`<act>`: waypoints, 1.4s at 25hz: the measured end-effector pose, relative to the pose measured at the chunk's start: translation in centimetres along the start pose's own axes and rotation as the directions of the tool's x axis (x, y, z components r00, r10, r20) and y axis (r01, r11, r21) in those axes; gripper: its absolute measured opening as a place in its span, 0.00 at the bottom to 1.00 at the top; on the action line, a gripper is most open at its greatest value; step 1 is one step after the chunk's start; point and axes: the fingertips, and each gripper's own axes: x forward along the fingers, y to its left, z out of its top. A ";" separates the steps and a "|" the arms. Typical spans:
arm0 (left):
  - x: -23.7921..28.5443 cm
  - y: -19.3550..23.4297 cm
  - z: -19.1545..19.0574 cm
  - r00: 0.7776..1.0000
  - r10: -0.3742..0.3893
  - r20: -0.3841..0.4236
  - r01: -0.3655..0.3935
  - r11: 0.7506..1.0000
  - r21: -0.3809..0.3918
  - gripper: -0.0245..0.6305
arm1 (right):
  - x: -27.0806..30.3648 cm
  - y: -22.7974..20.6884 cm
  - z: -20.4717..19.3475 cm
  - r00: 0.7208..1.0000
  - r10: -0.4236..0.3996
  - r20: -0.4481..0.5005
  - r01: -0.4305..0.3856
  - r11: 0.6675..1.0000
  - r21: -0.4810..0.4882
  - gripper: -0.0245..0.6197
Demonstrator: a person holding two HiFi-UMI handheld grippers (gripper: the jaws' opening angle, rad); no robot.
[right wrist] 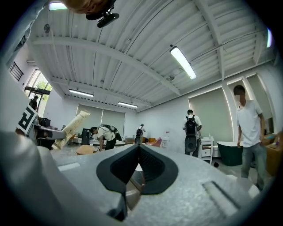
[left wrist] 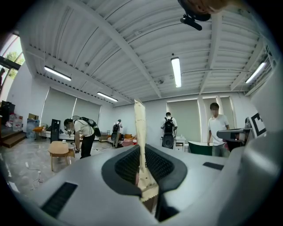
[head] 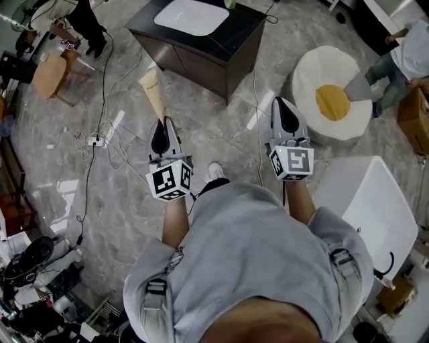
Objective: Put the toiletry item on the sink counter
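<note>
The person stands on the grey marble floor (head: pixel 221 127) with both grippers held out level in front. The left gripper (head: pixel 164 122) has its fingers clamped on a beige toiletry tube (head: pixel 153 90). The left gripper view shows the tube pinched between the two dark pads and standing straight up out of them. From overhead the tube sticks out past the fingers, its wider flat end farthest from them and aimed at the dark table (head: pixel 244 30) that carries the white basin (head: pixel 192 16). The tube hangs in the air over the floor, short of the table's near corner and touching nothing but the fingers.

The right gripper (head: pixel 279 104) is level with the left one and well apart from it. Its fingers are pressed together with nothing between them, which the right gripper view shows plainly.

To the right of the table lies a cushion shaped like a fried egg (head: pixel 332 100). Cables (head: pixel 100 130) trail over the floor on the left, and a wooden stool (head: pixel 50 75) stands beyond them. Both gripper views show several people farther back in the hall, one of them bending over (left wrist: pixel 82 132).
</note>
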 end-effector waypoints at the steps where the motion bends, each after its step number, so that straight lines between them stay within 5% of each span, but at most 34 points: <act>1: 0.7 0.9 0.2 1.000 -0.005 0.002 0.005 1.000 0.000 0.09 | 0.9 0.7 0.2 1.000 -0.004 0.002 0.004 1.000 0.000 0.05; 20: 10.8 10.2 -1.1 0.998 -0.039 -0.039 0.037 0.998 -0.046 0.09 | 13.2 5.4 -0.7 0.998 -0.054 -0.021 0.054 0.998 -0.020 0.05; 35: 26.3 8.7 0.2 0.996 -0.077 -0.043 0.077 0.997 0.001 0.09 | 27.3 -1.3 -1.8 0.997 -0.076 0.009 0.075 0.997 0.034 0.05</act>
